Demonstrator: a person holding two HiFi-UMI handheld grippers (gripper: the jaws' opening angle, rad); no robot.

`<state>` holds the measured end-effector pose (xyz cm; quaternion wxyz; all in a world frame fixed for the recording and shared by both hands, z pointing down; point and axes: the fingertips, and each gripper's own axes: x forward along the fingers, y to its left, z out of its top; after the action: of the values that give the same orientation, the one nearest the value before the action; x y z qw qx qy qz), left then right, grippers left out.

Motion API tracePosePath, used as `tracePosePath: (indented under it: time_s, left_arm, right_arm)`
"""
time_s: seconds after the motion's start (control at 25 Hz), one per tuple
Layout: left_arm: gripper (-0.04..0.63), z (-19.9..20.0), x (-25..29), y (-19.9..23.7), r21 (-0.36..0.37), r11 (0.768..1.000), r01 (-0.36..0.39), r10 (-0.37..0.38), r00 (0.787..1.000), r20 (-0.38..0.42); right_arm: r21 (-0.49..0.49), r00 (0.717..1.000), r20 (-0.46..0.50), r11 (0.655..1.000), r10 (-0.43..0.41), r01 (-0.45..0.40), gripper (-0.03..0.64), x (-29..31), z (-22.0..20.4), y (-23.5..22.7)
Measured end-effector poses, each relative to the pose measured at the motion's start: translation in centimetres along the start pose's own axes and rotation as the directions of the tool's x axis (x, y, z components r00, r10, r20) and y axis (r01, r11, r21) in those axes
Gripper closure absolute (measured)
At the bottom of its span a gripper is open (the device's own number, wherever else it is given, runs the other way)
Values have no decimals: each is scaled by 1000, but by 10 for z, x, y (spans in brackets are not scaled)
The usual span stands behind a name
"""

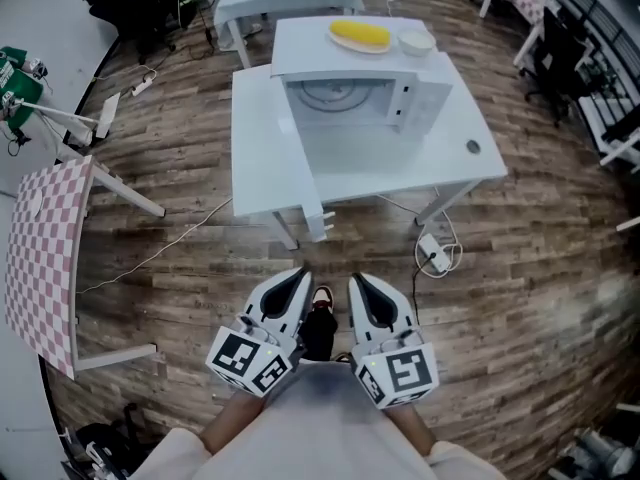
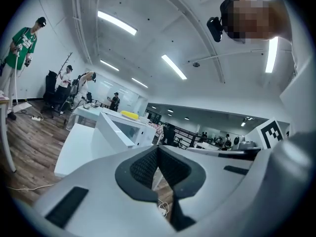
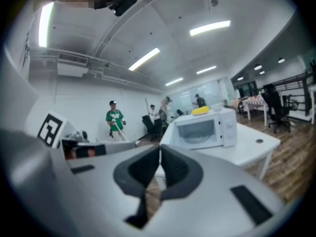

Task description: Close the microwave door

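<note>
The white microwave [image 1: 400, 93] stands on a white table [image 1: 258, 158] ahead of me, its cavity and glass turntable in plain sight. Its door [image 1: 300, 158] hangs swung out to the left, toward me. The left gripper view shows the open door [image 2: 112, 131] edge-on, and the right gripper view shows the microwave [image 3: 205, 128] from the front. Both grippers are held low against the person's body, far short of the table: left gripper [image 1: 298, 276], right gripper [image 1: 356, 282]. The left gripper [image 2: 158, 151] and the right gripper [image 3: 159, 151] each have their jaws together and hold nothing.
A plate with a yellow item [image 1: 360, 36] and a white bowl [image 1: 416, 40] sit on top of the microwave. A pink checked table [image 1: 45, 248] is at the left. A power strip [image 1: 434, 256] and cables lie on the wooden floor under the table. People [image 3: 114, 120] stand further off.
</note>
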<state>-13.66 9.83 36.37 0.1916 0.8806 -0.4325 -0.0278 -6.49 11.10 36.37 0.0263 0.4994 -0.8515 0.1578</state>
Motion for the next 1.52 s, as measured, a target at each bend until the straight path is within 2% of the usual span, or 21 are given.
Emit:
tracePosePath:
  time_s: [0.16,0.32,0.48,0.8,1.08,1.52]
  left_arm:
    - [581,16,18,25,-19,1000,0,1,1000,18]
    - [581,33,29,54,6,1000,-14,14,999,41]
    - [581,38,42,67,56,998,11,-13,999,35]
    - [581,31,56,98,62,998,-8,8,1000,-6]
    - [581,21,78,103,73,997,-7,11,999,-52]
    - [581,4,100,118,43,998,-38,42,995,-91]
  right_arm:
    - [-21,1000,-14,1000,-8,8,594,31,11,-5]
    - [-59,1000,-10,998,-3,3,594,61,26,-3]
    - [-65,1000,12,998,-16,17,594,83,36,-10]
    - [-58,999,7,998,-32,32,594,107,38,-24]
    - [-49,999,16,998,-39,40,594,122,52,-50]
    - [-16,998,-20,998,-58,58,594,135,50,-83]
